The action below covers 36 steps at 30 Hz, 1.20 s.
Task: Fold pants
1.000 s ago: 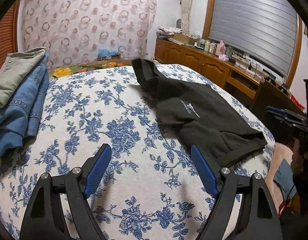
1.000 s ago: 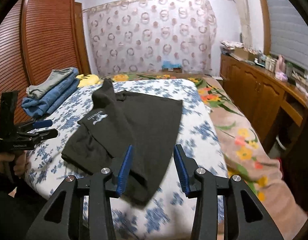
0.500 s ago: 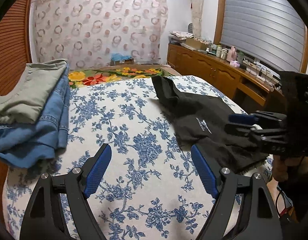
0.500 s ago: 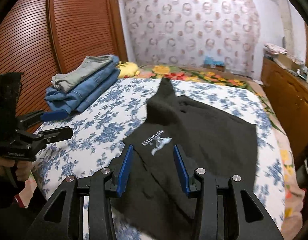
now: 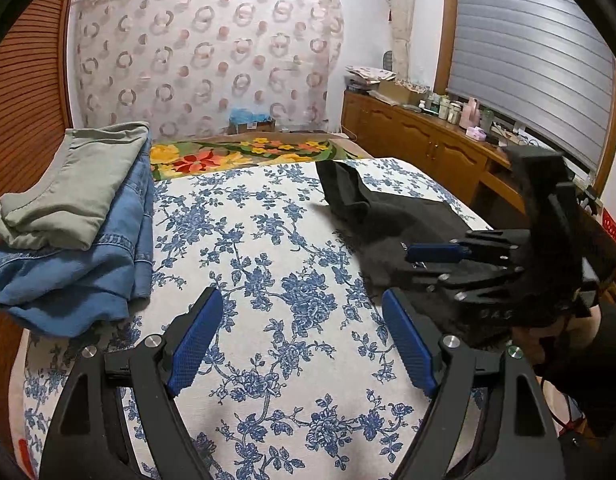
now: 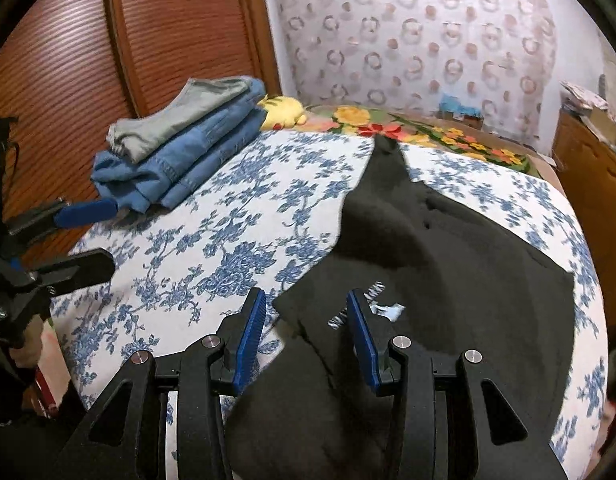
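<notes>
The black pants (image 6: 447, 248) lie spread and rumpled on the right half of the bed (image 5: 268, 264), one leg running toward the far end and the printed logo (image 6: 371, 308) near the front edge. On the far left corner of the bed rests a folded stack, blue jeans (image 5: 88, 264) under a grey-green pair (image 5: 76, 184), well apart from the black cloth. The right tool (image 6: 306, 336) hovers over the near hem with its jaws half spread and the fabric edge beneath them, nothing pinched; the left tool (image 5: 304, 340) stands wide apart over bare floral sheet, gripping nothing. The likely trouble from here is a shallow bite: the cloth at the near hem is doubled and wrinkled, so the right tool could catch only the top layer and drag the pants askew, or bunch them instead of lifting a clean edge. The left tool is also off to the side of the garment, so a one-sided pull could slew the whole piece toward the bed's edge. The right wrist view shows the logo, the overlapping layers and a yellow plush toy (image 6: 282, 110) behind the stack; the left wrist view hides these but shows the right tool from the side and the wooden cabinet (image 5: 423, 152) under the window.
</notes>
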Motion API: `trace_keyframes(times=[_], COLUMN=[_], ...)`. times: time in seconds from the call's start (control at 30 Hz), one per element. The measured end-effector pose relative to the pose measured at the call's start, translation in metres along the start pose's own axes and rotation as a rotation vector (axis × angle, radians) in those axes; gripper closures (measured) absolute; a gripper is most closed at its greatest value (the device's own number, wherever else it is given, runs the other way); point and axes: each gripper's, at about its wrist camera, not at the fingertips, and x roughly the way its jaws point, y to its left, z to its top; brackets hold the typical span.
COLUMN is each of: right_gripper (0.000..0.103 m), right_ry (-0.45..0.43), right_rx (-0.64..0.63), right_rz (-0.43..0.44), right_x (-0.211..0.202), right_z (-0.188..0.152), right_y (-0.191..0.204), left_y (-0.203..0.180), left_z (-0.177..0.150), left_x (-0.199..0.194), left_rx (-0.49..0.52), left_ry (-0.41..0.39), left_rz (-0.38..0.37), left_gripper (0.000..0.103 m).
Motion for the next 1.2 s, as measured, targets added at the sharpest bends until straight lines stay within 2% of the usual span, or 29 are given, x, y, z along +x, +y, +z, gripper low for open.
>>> trace_keyframes(times=[0.3,0.43,0.47,0.57,0.73,0.9,1.2], right_gripper=[0.059,0.062,0.075,0.096,0.096,0.097,0.097], right_ry=[0.087,0.093,0.095,0.076,-0.011,-0.077,-0.081], right_rx=[-0.09,-0.115,-0.116,-0.089,-0.018,-0.015,0.01], right_rz=[-0.029,-0.04,-0.052,-0.052,-0.001,-0.041,-0.109], right_x=[0.03,0.036,0.039,0.037,0.018,0.002,-0.016], right_z=[0.001,0.004,0.005,0.006,0.01,0.013,0.014], right_y=[0.01,0.014,0.015,0.011,0.0,-0.005,-0.031], left_y=[0.002,0.0,0.0,-0.001,-0.004,-0.011,-0.034], left_z=[-0.002,-0.004,-0.005,-0.006,-0.007,-0.006,0.007], left_x=[0.0,0.002,0.003,0.006,0.011,0.015,0.04], left_rx=[-0.005,-0.004,-0.005,-0.004,-0.001,0.02,0.071], left_ry=[0.006,0.013,0.015,0.022,0.037,0.047,0.094], left_rz=[0.001,0.001,0.0,-0.005,-0.011,-0.023,-0.068], left_gripper=[0.02,0.02,0.02,0.021,0.021,0.021,0.021])
